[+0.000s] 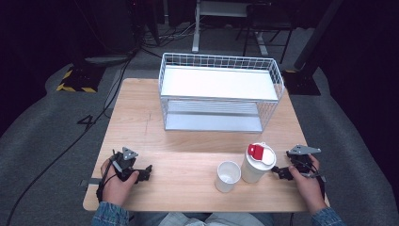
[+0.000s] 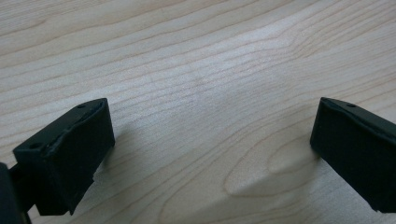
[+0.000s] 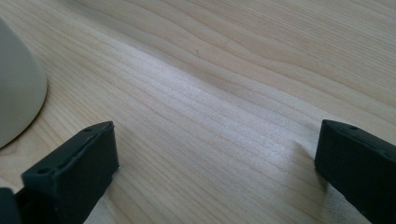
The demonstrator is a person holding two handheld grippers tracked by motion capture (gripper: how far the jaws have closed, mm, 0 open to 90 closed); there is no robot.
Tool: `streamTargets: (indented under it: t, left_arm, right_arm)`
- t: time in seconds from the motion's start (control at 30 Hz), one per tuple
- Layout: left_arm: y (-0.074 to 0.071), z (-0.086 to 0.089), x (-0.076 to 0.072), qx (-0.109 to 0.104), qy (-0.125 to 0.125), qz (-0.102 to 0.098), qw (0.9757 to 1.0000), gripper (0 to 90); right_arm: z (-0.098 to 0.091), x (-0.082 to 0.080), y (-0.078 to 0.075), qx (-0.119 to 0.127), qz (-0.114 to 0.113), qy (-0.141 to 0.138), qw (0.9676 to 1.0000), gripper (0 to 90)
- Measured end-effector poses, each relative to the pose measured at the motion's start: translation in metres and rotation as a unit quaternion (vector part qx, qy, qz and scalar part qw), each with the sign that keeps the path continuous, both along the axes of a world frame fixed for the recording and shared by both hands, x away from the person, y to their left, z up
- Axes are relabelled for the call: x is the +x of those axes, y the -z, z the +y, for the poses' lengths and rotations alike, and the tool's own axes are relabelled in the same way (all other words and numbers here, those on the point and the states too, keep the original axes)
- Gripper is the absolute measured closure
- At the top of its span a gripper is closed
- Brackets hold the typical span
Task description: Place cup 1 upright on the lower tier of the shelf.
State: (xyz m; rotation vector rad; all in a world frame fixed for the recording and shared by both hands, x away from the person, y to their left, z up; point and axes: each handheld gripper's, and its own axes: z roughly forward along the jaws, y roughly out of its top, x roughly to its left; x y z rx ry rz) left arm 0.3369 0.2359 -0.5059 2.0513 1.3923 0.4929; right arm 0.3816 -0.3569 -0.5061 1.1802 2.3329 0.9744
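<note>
The left gripper (image 1: 146, 170) rests on the bench (image 1: 188, 141) near its front left corner, jaws spread wide with only bare wood between them. The left hand (image 1: 115, 181) wraps it from behind, forearm coming in from the front edge, jaws aimed right toward the cup (image 1: 227, 176).

The cup stands open and upright, front and centre-right, well apart from the left jaws. Just beside it, to its right, stands a taller tumbler (image 1: 256, 163) with a white-and-red lid.

The right gripper (image 1: 277, 171) lies near the front right corner, jaws released and wide, holding nothing, pointing left at the tumbler, close to it. In the right gripper view the tumbler's pale wall (image 3: 16, 88) sits left of the jaws, outside the gap. The right hand (image 1: 306, 181) grips from behind.

A wire basket (image 1: 221, 92) stands at the back.
</note>
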Motion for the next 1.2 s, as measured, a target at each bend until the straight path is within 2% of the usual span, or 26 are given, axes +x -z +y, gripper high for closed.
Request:
streamTargets:
  t: [0.13,0.43,0.5,0.6,0.73,0.87,1.03,1.2]
  left_arm:
    - [0.000,0.000,0.000,-0.001,0.000,0.000,1.0000,0.4]
    - [0.000,0.003,-0.003,-0.003,0.018,-0.002,0.9998,1.7]
    - [0.000,0.004,-0.003,-0.006,0.012,-0.009,0.9999,4.0]
    - [-0.002,0.007,-0.004,-0.007,0.008,-0.021,0.9997,16.8]
    - [-0.003,0.008,-0.005,-0.009,0.005,-0.015,0.9998,16.2]
    - [-0.008,0.008,-0.008,-0.018,0.011,-0.023,0.9995,15.8]
    - [-0.020,0.001,-0.013,-0.029,0.021,-0.043,0.9984,15.9]
    - [-0.034,-0.006,-0.020,-0.035,0.043,-0.063,0.9965,16.0]
  right_arm:
    - [0.000,0.000,0.000,0.000,0.000,0.000,1.0000,0.0]
    - [0.000,0.000,0.000,0.000,0.000,0.000,1.0000,0.0]
    - [0.000,0.000,0.000,0.000,0.000,0.000,1.0000,0.0]
    - [0.000,0.000,0.000,0.000,0.000,0.000,1.0000,0.0]
    - [0.000,0.000,0.000,0.000,0.000,0.000,1.0000,0.0]
    - [0.000,0.000,0.000,0.000,0.000,0.000,1.0000,0.0]
    - [0.000,0.000,0.000,0.000,0.000,0.000,1.0000,0.0]
    - [0.000,0.000,0.000,0.000,0.000,0.000,1.0000,0.0]
